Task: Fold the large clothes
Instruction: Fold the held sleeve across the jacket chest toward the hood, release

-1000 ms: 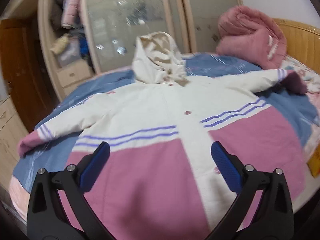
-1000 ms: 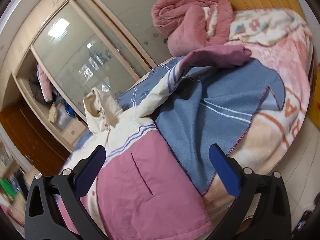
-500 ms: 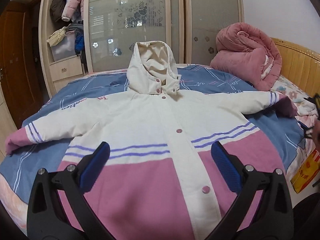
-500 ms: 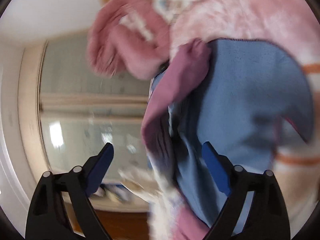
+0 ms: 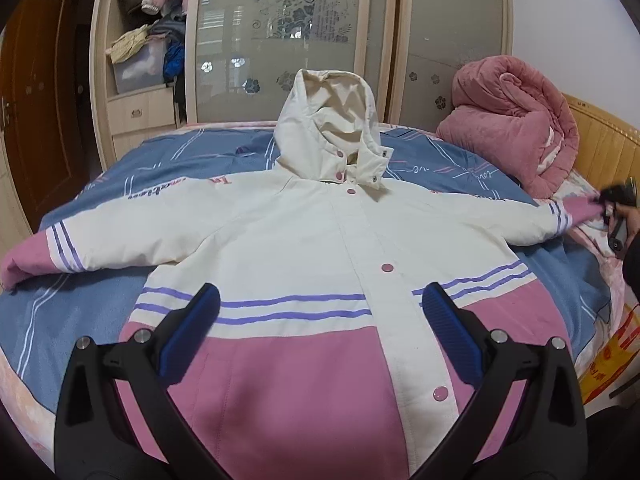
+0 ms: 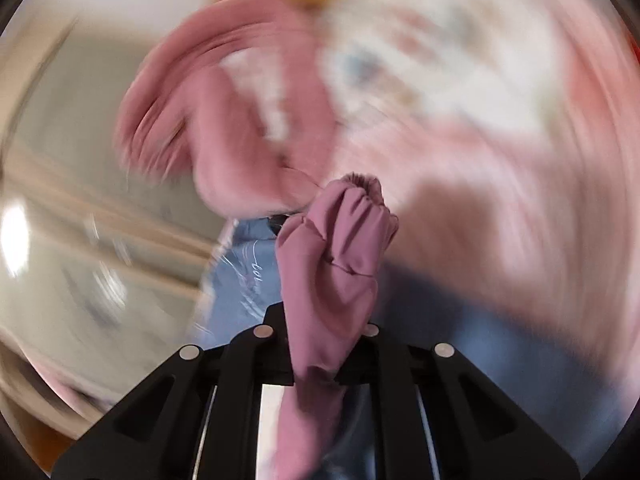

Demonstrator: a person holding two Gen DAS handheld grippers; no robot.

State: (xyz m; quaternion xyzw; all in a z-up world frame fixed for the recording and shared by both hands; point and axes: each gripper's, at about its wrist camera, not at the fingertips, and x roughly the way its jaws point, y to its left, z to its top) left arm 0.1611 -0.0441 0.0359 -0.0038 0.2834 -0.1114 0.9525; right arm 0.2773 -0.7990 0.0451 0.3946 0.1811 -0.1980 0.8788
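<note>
Jacket (image 5: 304, 240), smooth quilted cream-and-pink, gathered cuff (image 6: 352, 216) pinched by right hand-held gripper (image 6: 326, 320).

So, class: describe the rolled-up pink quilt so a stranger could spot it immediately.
Find the bed with the blue blanket. At its far right corner, against the wooden headboard, sits the pink quilt. Unlike the flat white-and-pink jacket, it is one bulky, plush roll.

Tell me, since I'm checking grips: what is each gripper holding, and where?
Right gripper: shut on the jacket sleeve's pink cuff. Left gripper: open, holding nothing.
</note>
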